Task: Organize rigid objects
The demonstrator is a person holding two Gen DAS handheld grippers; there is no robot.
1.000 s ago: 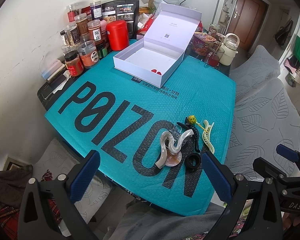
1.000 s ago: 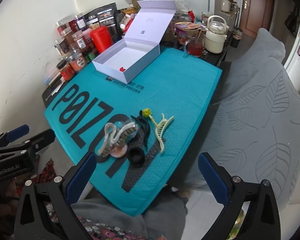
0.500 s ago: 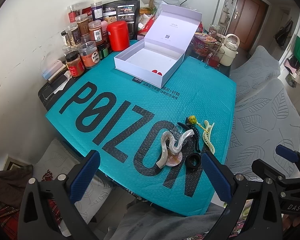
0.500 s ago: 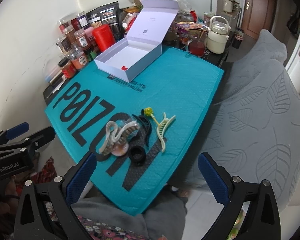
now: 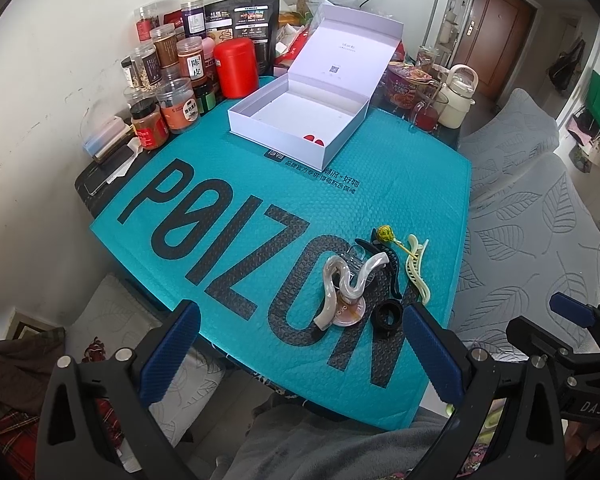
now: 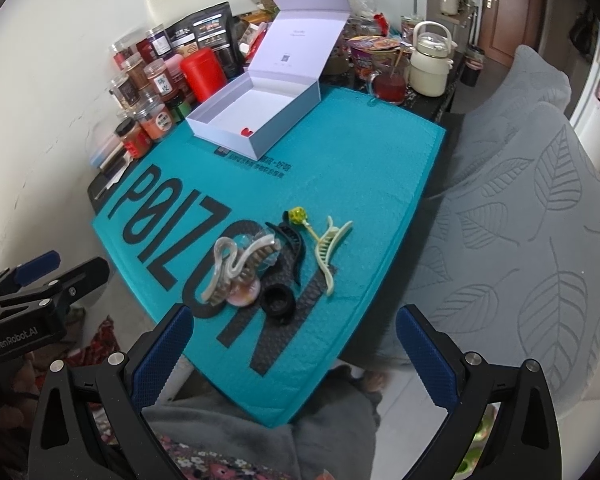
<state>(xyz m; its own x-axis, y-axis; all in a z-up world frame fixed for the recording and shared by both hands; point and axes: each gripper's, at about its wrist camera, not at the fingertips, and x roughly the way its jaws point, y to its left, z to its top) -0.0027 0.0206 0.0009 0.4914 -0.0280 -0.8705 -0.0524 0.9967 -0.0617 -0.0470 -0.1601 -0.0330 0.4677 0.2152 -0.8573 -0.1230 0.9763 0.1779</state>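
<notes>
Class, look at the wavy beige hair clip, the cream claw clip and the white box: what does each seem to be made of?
Wavy beige hair clip: probably glossy, translucent plastic or acetate; light glints along its curves.
Cream claw clip: likely opaque plastic with a smooth finish and moulded teeth.
White box: apparently matte rigid cardboard, with crisp folded walls and a hinged lid.

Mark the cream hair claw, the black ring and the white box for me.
cream hair claw (image 5: 416, 276), left wrist view, mid spine.
black ring (image 5: 388, 315), left wrist view, its rim.
white box (image 5: 276, 133), left wrist view, front wall.
</notes>
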